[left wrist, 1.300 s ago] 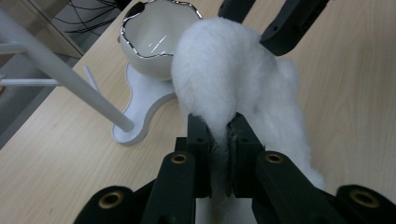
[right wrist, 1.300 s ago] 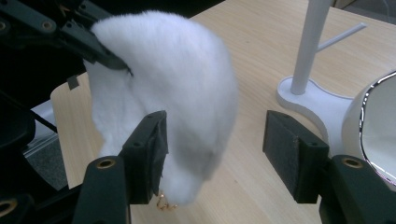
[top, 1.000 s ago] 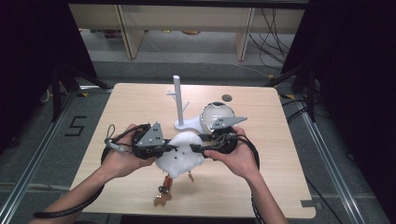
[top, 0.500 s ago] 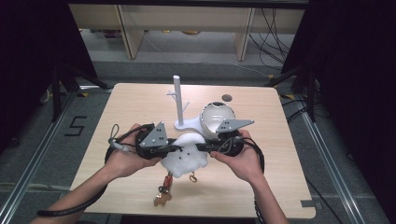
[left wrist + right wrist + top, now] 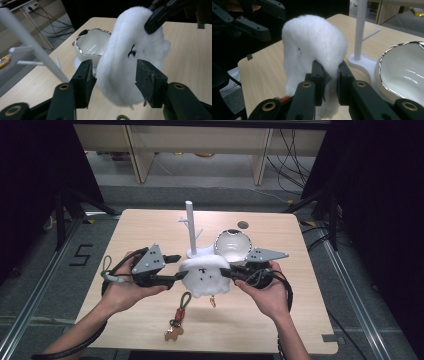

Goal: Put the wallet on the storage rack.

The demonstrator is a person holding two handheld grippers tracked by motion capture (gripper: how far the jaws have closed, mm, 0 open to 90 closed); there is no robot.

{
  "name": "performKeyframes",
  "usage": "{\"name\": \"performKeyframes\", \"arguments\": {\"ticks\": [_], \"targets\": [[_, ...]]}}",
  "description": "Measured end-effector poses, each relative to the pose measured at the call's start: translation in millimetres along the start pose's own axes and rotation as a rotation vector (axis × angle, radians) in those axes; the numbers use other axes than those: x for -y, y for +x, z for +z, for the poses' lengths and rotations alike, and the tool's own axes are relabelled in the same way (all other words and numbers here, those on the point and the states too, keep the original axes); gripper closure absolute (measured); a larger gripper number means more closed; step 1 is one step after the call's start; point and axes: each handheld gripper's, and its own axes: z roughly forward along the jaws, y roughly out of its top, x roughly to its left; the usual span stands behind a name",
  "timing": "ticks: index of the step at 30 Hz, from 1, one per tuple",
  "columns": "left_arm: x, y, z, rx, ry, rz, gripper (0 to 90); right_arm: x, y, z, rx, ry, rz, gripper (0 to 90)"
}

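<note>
A white fluffy plush with small black face marks hangs just above the table between both grippers. My right gripper is shut on its right edge, and in the right gripper view the pads pinch the fur. My left gripper stands open at the plush's left side. Its jaws have just been opening, and the plush sits between them with the pads off it. A green cord and a small charm trail from the plush onto the table.
A white peg stand rises just behind the plush, on a white base. A white bowl with a wavy silver rim sits to its right. The light wooden table has a dark hole near its far edge.
The right gripper's jaws closed on the plush's right edge, then the left gripper's jaws opened off its left side. The plush shifted slightly right and away from the person.
</note>
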Motion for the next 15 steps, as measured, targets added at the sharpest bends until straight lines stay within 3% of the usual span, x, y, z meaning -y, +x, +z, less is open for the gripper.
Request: {"name": "performKeyframes", "arguments": {"ticks": [1, 3, 5, 6, 7, 11, 15], "targets": [[6.0, 3.0, -4.7, -0.023, 0.001, -0.026, 42.5, -0.1, -4.6, -0.6, 0.020, -0.022, -0.027, 80.1], [9.7, 5.1, -7.5, -0.035, 0.007, -0.039, 41.1, 0.0, -6.4, -1.9, 0.041, -0.024, -0.030, 80.1], [15.6, 8.2, -11.6, -0.050, 0.014, -0.057, 39.5, 0.8, -7.8, -3.2, 0.048, -0.028, 0.015, 80.1], [18.5, 9.3, -13.4, -0.058, 0.012, -0.067, 39.3, 0.3, -11.5, -2.8, 0.041, -0.040, -0.009, 80.1], [20.6, 10.4, -15.0, -0.063, 0.015, -0.070, 39.3, 0.2, -11.4, -4.3, 0.055, -0.031, 0.011, 80.1], [33.1, 13.0, -21.5, -0.087, 0.012, -0.100, 39.0, -0.9, -16.7, -6.9, 0.086, -0.089, 0.008, 79.8], [46.5, 10.4, -26.6, -0.095, 0.013, -0.124, 39.0, -1.7, -16.5, -10.9, 0.112, -0.112, 0.023, 79.7]]}}
